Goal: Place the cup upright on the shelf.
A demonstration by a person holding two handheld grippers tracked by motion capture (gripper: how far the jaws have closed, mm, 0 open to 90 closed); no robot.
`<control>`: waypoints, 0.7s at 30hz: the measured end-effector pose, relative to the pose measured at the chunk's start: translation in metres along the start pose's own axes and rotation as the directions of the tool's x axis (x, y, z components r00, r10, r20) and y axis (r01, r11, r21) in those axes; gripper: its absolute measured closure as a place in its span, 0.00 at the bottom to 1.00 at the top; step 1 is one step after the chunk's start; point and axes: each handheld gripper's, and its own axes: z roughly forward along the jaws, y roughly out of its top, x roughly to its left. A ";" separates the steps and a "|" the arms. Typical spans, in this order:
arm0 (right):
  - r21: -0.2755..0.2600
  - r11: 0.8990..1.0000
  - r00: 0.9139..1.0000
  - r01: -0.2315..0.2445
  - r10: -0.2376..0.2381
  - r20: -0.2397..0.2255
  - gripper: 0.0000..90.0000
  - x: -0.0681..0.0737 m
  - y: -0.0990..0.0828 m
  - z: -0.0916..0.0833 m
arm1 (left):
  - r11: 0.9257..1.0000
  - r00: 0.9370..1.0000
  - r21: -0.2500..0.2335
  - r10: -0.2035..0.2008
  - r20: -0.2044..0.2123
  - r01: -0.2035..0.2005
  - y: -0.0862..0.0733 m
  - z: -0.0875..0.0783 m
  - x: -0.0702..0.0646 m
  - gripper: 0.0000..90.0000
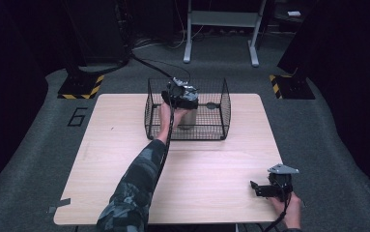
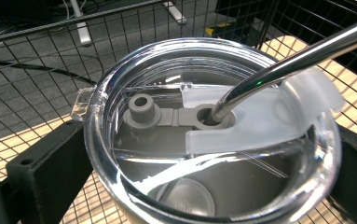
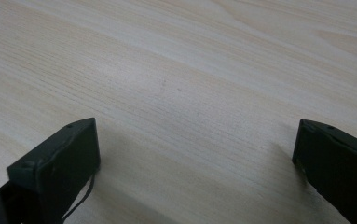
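In the high view we see the left gripper (image 1: 181, 94) reaching into the wire basket (image 1: 223, 104) that stands at the far middle of the wooden table (image 1: 211, 164). Under it stands a tumbler (image 1: 185, 118), pale and upright, on the basket floor near the basket's left half.

In the left gripper view we look straight down onto the tumbler's clear lid (image 2: 120, 84). A metal straw (image 2: 302, 53) slants in from the upper right and passes through the hole in the lid's frosted slider (image 2: 260, 123). A grey plug (image 2: 141, 109) sits just left of the straw hole. The gripper's two black jaws lie against the tumbler's sides, one at lower left and one at the right edge, so we read them as clamped on the tumbler. The basket mesh runs behind and beneath it.

The right gripper (image 1: 269, 187) rests low over the near right corner of the table, well apart from the basket, held in a hand (image 1: 289, 208). In the right gripper view its jaws stand wide apart with bare wood between them.
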 end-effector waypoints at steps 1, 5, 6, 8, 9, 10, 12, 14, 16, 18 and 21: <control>0.000 1.000 1.000 0.000 0.000 0.000 0.00 0.000 0.000 0.000 | 1.000 1.000 0.006 0.005 0.004 -0.005 0.000 -0.002 0.000 0.00; 0.000 1.000 1.000 0.000 0.000 0.000 0.00 0.000 0.000 0.000 | 1.000 1.000 0.023 0.012 0.022 -0.012 0.001 -0.011 0.002 0.00; -0.001 1.000 1.000 0.000 0.000 0.001 0.00 0.000 0.000 0.000 | 0.999 1.000 0.032 0.012 0.026 -0.013 0.001 -0.013 0.003 0.00; -0.001 1.000 1.000 -0.001 0.001 0.001 0.00 0.000 0.000 0.000 | 0.999 0.999 0.034 0.014 0.034 -0.015 0.001 -0.019 0.003 0.00; 0.001 1.000 1.000 0.006 -0.006 0.000 0.00 0.000 0.000 0.000 | 0.999 0.999 0.039 0.010 0.038 -0.012 0.002 -0.022 0.002 0.00; 0.001 1.000 1.000 0.006 -0.006 0.000 0.00 0.000 0.000 0.000 | 0.999 0.999 0.041 0.017 0.042 -0.018 0.002 -0.026 0.003 0.00; 0.000 1.000 1.000 0.007 -0.007 0.001 0.00 0.000 0.000 0.000 | 0.999 0.999 0.032 0.023 0.047 -0.024 0.003 -0.033 0.004 0.00; 0.001 1.000 1.000 0.007 -0.007 0.000 0.00 0.000 0.000 0.000 | 0.999 0.998 0.035 0.035 0.052 -0.037 0.003 -0.040 0.005 0.00; 0.000 1.000 1.000 0.007 -0.007 0.001 0.00 0.000 0.000 0.000 | 0.999 0.997 0.029 0.041 0.061 -0.043 0.003 -0.047 0.007 0.00; 0.001 1.000 1.000 0.007 -0.007 0.001 0.00 0.000 0.000 0.000 | 0.999 0.997 0.026 0.041 0.067 -0.043 0.003 -0.054 0.008 0.00; 0.001 1.000 1.000 0.006 -0.006 0.000 0.00 0.000 0.000 0.000 | 0.998 0.995 0.031 0.052 0.087 -0.055 0.001 -0.067 0.011 0.00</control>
